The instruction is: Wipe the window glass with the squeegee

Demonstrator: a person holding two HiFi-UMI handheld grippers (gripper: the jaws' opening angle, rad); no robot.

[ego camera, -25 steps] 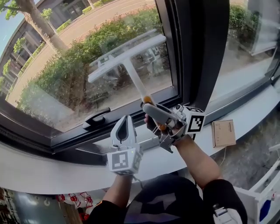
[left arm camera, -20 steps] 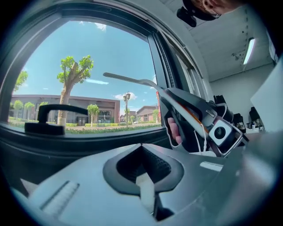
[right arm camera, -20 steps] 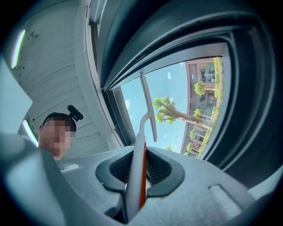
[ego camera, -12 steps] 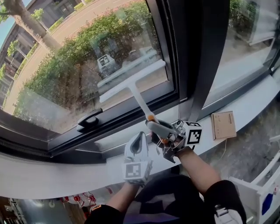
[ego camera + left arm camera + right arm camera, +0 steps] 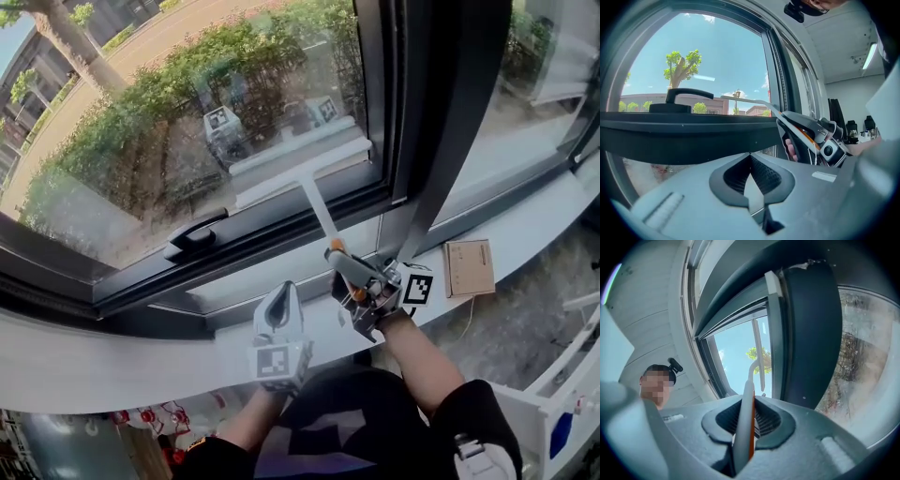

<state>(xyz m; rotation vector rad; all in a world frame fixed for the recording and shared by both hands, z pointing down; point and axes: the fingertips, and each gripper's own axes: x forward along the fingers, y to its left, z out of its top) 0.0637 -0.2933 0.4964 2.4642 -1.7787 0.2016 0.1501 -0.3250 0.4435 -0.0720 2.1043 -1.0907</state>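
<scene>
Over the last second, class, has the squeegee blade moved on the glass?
Yes. The squeegee, held in the right gripper, has slid down the glass, ending just above the lower window frame, nearer the window handle.

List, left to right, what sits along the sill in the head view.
From the left: window handle → left hand-held gripper → right hand-held gripper → cardboard piece.
</scene>
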